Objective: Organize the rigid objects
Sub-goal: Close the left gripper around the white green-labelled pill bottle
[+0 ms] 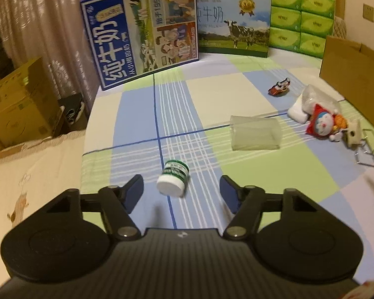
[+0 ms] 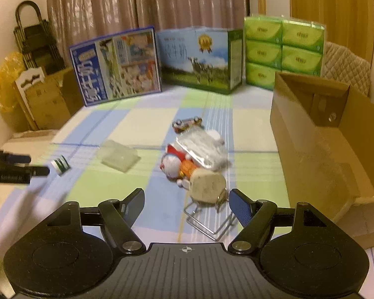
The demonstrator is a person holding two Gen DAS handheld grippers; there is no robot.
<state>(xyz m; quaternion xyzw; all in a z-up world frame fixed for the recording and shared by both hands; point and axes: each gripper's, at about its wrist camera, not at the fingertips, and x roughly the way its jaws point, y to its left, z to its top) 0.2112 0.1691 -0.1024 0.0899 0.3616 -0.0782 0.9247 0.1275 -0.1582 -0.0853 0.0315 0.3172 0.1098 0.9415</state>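
A small green-and-white bottle (image 1: 173, 178) lies on its side on the checked bedsheet (image 1: 236, 79). My left gripper (image 1: 180, 183) is open, with the bottle between its fingertips and touching neither pad. The right wrist view shows the same bottle (image 2: 60, 165) just past the left gripper (image 2: 35, 165). My right gripper (image 2: 186, 195) is open just short of a beige block on a wire stand (image 2: 207, 186), apart from it. Further out lie a clear plastic box (image 2: 118, 155), a toy car (image 2: 187, 123), a blue-faced plush toy (image 2: 173, 165) and a plastic bag (image 2: 204, 149).
An open cardboard box (image 2: 319, 134) stands at the right edge of the bed. Two milk cartons (image 1: 142, 32) and stacked green tissue packs (image 1: 300, 17) line the far side. Cardboard boxes (image 1: 20, 104) sit on the floor to the left.
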